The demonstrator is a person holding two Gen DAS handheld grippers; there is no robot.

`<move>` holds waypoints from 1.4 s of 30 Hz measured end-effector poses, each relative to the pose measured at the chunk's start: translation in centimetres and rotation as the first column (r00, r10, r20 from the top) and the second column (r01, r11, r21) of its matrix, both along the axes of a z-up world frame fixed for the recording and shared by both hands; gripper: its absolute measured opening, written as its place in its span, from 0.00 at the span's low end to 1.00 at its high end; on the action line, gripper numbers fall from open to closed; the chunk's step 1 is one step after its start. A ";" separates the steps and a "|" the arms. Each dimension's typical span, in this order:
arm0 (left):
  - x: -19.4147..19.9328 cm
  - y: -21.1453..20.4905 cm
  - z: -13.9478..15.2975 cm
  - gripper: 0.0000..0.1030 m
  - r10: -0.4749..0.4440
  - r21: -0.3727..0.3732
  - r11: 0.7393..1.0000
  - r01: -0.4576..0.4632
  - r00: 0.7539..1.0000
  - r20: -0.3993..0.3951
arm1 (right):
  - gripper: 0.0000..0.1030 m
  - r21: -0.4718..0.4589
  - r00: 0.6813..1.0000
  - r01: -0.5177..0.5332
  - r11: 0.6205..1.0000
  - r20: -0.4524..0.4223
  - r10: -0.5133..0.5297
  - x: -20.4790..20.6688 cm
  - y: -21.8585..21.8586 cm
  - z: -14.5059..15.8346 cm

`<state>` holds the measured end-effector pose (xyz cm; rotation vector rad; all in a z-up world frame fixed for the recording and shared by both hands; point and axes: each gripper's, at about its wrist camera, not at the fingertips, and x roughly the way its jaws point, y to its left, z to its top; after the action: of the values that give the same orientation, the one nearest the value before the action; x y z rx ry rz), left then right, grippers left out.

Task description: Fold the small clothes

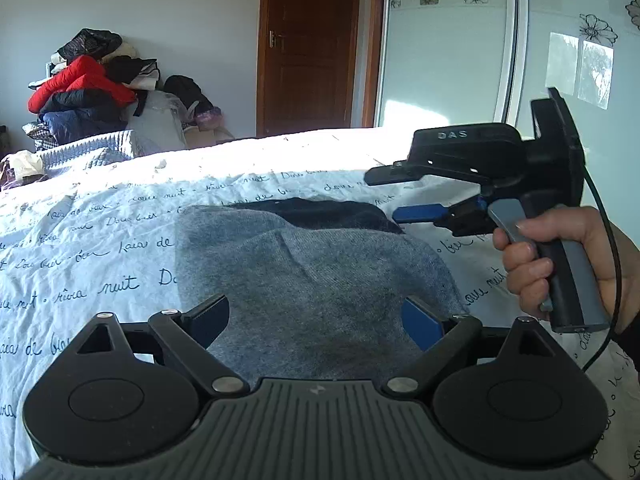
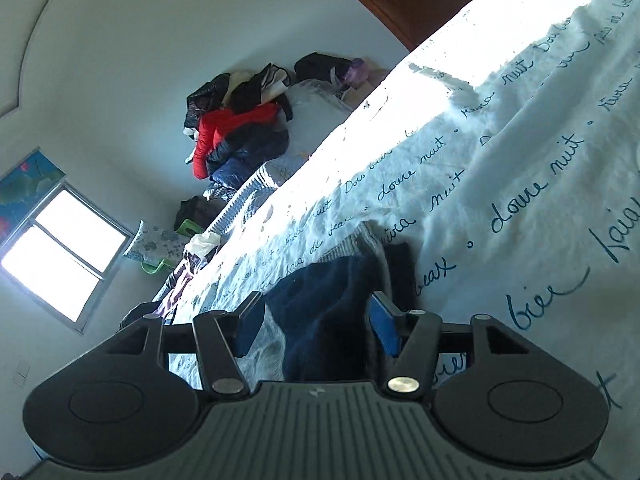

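A grey knit garment [image 1: 320, 272] lies flat on the bed, and a dark navy garment [image 1: 332, 214] lies partly under its far edge. My left gripper [image 1: 316, 316] hovers over the near part of the grey garment, jaws wide open and nothing between them. A hand [image 1: 560, 260] holds my right gripper [image 1: 400, 196] at the right, rolled on its side, with its jaws apart just beyond the navy garment's right end. In the right wrist view the navy garment [image 2: 320, 300] lies between the spread fingers of the right gripper [image 2: 316, 324], and the pads do not press on it.
The bed cover [image 1: 100, 248] is white with blue handwriting and sunlit at the far side. A pile of jackets and clothes [image 1: 84, 88] sits beyond the bed on the left. A brown door [image 1: 312, 48] and a glossy wardrobe front [image 1: 448, 60] stand behind.
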<state>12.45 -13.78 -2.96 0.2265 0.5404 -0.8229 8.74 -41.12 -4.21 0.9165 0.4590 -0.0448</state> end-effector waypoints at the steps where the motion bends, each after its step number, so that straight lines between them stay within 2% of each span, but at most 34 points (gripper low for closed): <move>1: 0.1 -0.5 -0.3 0.89 -0.004 0.012 1.000 0.004 1.000 -0.005 | 0.56 -0.005 1.000 -0.007 1.000 -0.019 0.007 0.9 -0.2 -0.3; 3: 0.1 -1.4 -1.2 0.89 -0.014 0.031 0.999 0.015 1.000 -0.021 | 0.53 -0.023 0.998 -0.025 0.999 -0.053 0.024 2.4 -0.3 -0.8; 4: 0.0 -1.6 -1.6 0.89 -0.016 0.040 0.999 0.018 0.999 -0.030 | 0.42 -0.033 0.997 -0.045 0.998 -0.068 0.043 3.1 -0.1 -1.0; 5: -0.1 -1.8 -2.1 0.89 -0.018 0.049 0.999 0.019 0.999 -0.037 | 0.28 -0.054 0.995 -0.058 0.997 -0.085 0.053 3.5 0.2 -1.1; 6: -0.2 -2.0 -2.4 0.89 -0.019 0.055 0.998 0.021 0.999 -0.037 | 0.20 -0.092 0.993 -0.072 0.993 -0.103 0.063 4.0 0.5 -1.1; 7: -0.4 -2.0 -2.7 0.89 -0.022 0.061 0.998 0.024 0.999 -0.033 | 0.08 -0.137 0.991 -0.086 0.987 -0.115 0.071 4.4 0.8 -1.0; 10: -0.9 -2.2 -3.2 0.89 -0.030 0.074 0.997 0.031 0.999 -0.017 | 0.07 -0.308 0.988 -0.116 0.944 -0.137 0.077 5.3 1.9 0.0; 13: -1.2 -2.3 -3.5 0.89 -0.031 0.085 0.996 0.032 0.999 -0.008 | 0.06 -0.466 0.988 -0.106 0.879 -0.152 0.039 6.1 3.0 0.9; 15: -1.2 -2.2 -3.4 0.89 -0.026 0.076 0.997 0.027 1.000 -0.017 | 0.07 -0.505 0.984 -0.108 0.857 -0.175 0.021 6.3 3.4 0.7; 17: -1.1 -1.9 -3.2 0.89 -0.019 0.060 0.998 0.021 0.999 -0.030 | 0.10 -0.526 0.979 -0.110 0.844 -0.206 -0.001 6.0 3.8 0.9; 20: -1.1 -1.8 -3.1 0.89 -0.012 0.052 0.999 0.014 0.999 -0.041 | 0.12 -0.594 0.985 -0.091 0.799 -0.172 -0.016 3.2 5.3 2.1; 23: -1.3 -1.7 -2.9 0.89 -0.006 0.049 0.999 0.008 0.999 -0.044 | 0.12 -0.607 0.986 -0.167 0.777 -0.109 0.127 -0.3 7.6 3.8; 25: -1.3 -1.8 -2.9 0.89 0.000 0.048 0.999 0.002 0.999 -0.047 | 0.13 -0.596 0.968 -0.242 0.765 -0.093 0.234 -1.7 8.9 4.2; 26: -1.4 -1.7 -2.8 0.89 0.004 0.045 0.999 -0.002 0.999 -0.049 | 0.13 -0.595 0.957 -0.280 0.753 -0.111 0.269 -1.9 9.6 4.1; 28: -1.5 -1.6 -2.7 0.89 0.016 0.042 0.999 -0.014 0.998 -0.055 | 0.13 -0.614 0.947 -0.320 0.722 -0.175 0.271 -1.7 10.5 3.5; 30: -1.6 -1.4 -2.5 0.89 0.028 0.038 0.999 -0.026 0.998 -0.063 | 0.23 -0.642 0.946 -0.323 0.695 -0.238 0.220 -1.1 10.7 2.4; 31: -1.6 -1.3 -2.4 0.89 0.032 0.034 0.999 -0.029 0.997 -0.065 | 0.33 -0.638 0.949 -0.311 0.704 -0.248 0.195 -1.0 10.4 2.0; 34: -1.7 -0.9 -2.0 0.89 0.039 0.028 0.999 -0.037 0.997 -0.060 | 0.40 -0.597 0.962 -0.269 0.756 -0.211 0.175 -1.7 9.5 2.2; 36: -1.7 -0.7 -1.8 0.89 0.048 0.033 0.998 -0.046 0.997 -0.052 | 0.50 -0.605 0.968 -0.246 0.758 -0.189 0.163 -2.4 9.8 2.7; 37: -1.7 -0.6 -1.7 0.89 0.053 0.034 0.998 -0.051 0.997 -0.052 | 0.59 -0.611 0.971 -0.237 0.755 -0.182 0.158 -2.7 9.9 2.8; 39: -1.6 -0.4 -1.5 0.89 0.064 0.030 0.998 -0.062 0.996 -0.054 | 0.62 -0.618 0.971 -0.238 0.749 -0.178 0.162 -3.2 10.1 2.9; 42: -1.6 0.1 -1.2 0.89 0.071 0.025 0.997 -0.070 0.996 -0.049 | 0.62 -0.615 0.963 -0.262 0.743 -0.215 0.161 -3.4 10.2 2.3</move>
<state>10.89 -13.66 -4.12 0.2076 0.6018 -0.7554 5.39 -30.90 -1.91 0.1743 0.6346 -0.0568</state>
